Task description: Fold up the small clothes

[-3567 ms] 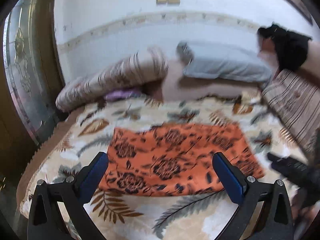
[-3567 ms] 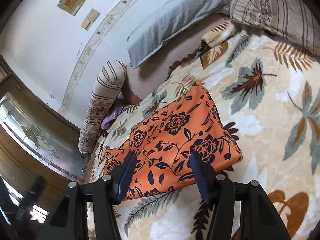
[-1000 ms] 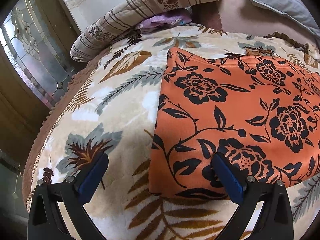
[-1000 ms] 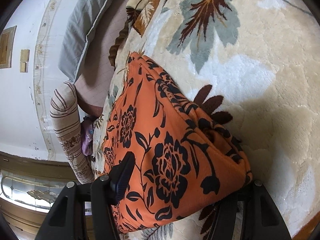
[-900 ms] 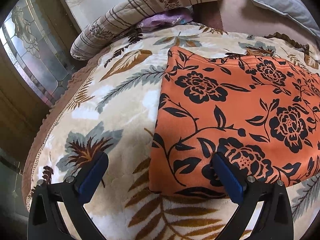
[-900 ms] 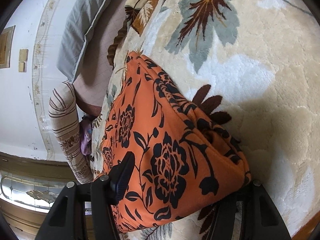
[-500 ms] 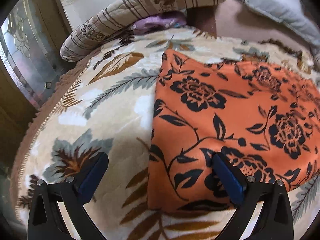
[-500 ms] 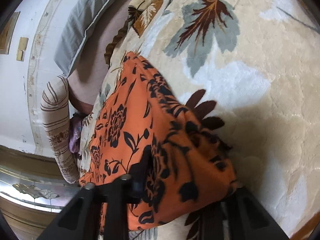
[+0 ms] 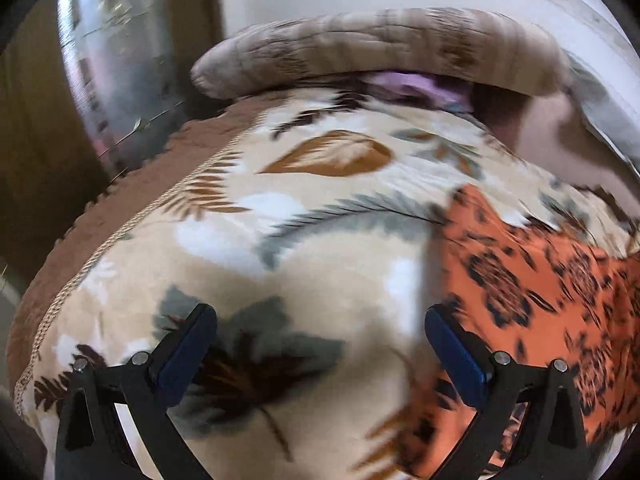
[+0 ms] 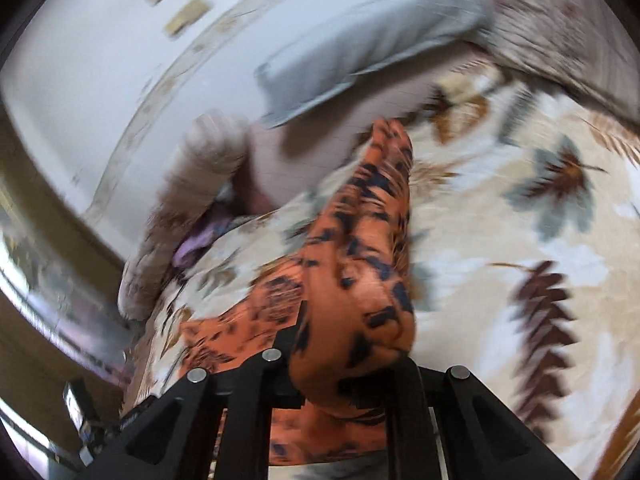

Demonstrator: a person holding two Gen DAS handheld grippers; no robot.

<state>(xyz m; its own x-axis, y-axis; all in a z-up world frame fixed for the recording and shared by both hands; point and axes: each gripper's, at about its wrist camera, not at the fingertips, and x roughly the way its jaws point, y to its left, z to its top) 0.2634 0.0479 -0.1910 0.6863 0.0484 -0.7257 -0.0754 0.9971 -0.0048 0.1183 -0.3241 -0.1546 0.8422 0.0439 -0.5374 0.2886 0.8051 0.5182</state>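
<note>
The orange garment with black flowers (image 9: 552,304) lies on the leaf-patterned bed blanket (image 9: 288,264), at the right of the left wrist view. My left gripper (image 9: 320,344) is open and empty over bare blanket, its right finger (image 9: 456,352) by the garment's left edge. My right gripper (image 10: 348,360) is shut on the garment's right end (image 10: 352,272) and holds it bunched and lifted off the blanket (image 10: 520,216). Both views are motion-blurred.
A striped bolster (image 9: 380,52) and a purple cloth (image 9: 412,84) lie at the head of the bed. A grey pillow (image 10: 360,52) leans on the white wall. The bed's brown left edge (image 9: 132,208) runs beside a glass door.
My right gripper has shut on the garment's right end and lifted it up and leftward. My left gripper has shifted left, off the garment, and stays open.
</note>
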